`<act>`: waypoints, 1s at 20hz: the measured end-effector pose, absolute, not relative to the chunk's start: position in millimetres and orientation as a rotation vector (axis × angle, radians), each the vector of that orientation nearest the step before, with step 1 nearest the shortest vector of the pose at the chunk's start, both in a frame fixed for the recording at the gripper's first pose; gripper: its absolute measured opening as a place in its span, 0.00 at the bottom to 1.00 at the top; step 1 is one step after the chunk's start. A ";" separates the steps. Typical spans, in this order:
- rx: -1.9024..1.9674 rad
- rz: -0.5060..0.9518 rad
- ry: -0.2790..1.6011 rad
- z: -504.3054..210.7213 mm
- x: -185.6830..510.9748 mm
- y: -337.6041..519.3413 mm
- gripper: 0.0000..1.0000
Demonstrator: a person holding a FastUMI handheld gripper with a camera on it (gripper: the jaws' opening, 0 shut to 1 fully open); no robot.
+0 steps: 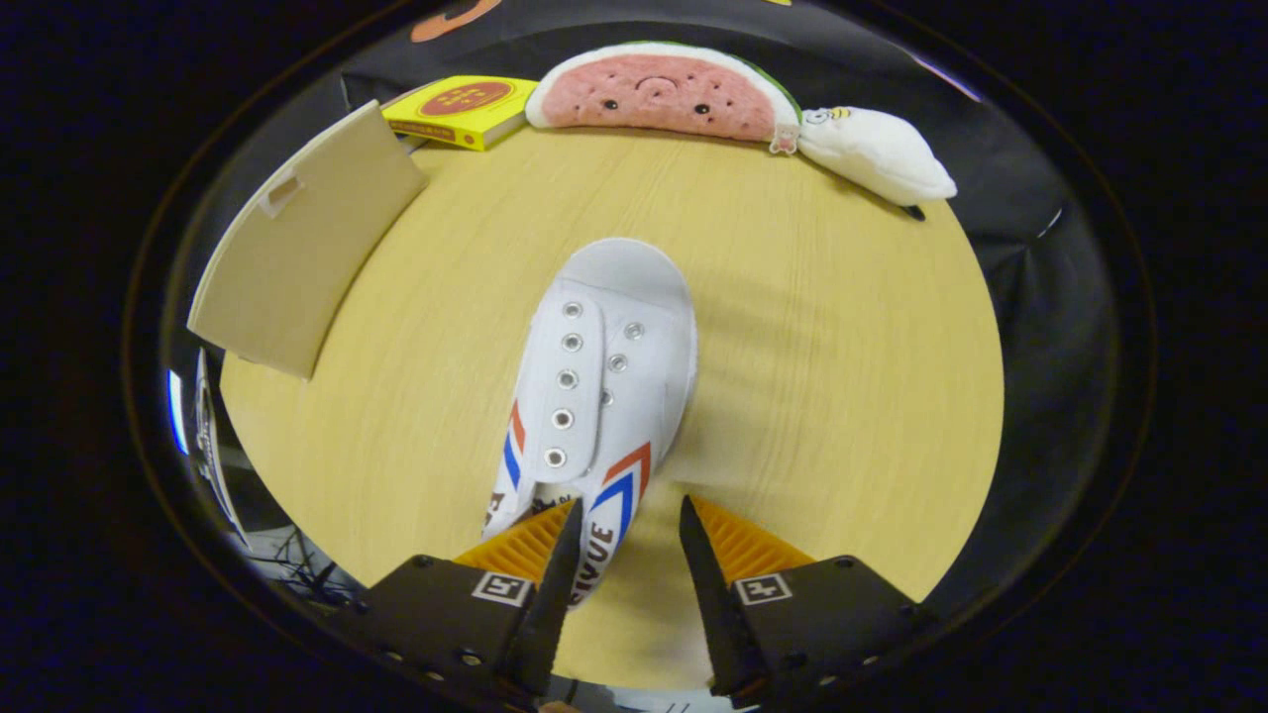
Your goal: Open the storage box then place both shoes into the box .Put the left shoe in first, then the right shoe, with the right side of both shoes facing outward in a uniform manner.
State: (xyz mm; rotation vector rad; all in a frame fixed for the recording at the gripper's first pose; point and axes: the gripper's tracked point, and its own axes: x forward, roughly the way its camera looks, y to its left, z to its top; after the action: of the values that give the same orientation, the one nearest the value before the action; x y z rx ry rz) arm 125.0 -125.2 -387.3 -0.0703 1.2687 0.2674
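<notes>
Gripper view: gripper (629, 535) fingers are spread, gripping nothing. 1 white shoe (599, 381) lies on the table (842, 347), heel side wall between the fingers, long axis running straight ahead, toe farthest.

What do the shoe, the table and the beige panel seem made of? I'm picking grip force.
Shoe: white woven cloth, likely canvas, matte, with shiny metal eyelets; its side wall sits between the open gripper fingers. Table: pale wood grain, smooth with a slight sheen, probably laminate. Panel: flat beige sheet with a cut handle slot, matte; plastic or stiff board, hard to tell.
</notes>
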 end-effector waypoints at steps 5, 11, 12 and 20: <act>0.213 0.300 1.330 -392.3 121.7 -121.1 0.15; 0.524 0.293 1.331 -384.9 120.6 -120.7 0.01; 0.555 0.296 1.330 -380.5 118.9 -117.9 0.00; 0.608 0.325 1.269 -325.9 110.1 -106.6 0.00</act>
State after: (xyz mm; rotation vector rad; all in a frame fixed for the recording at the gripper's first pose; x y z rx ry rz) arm 110.1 -106.6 -325.9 0.6083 1.2692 0.3255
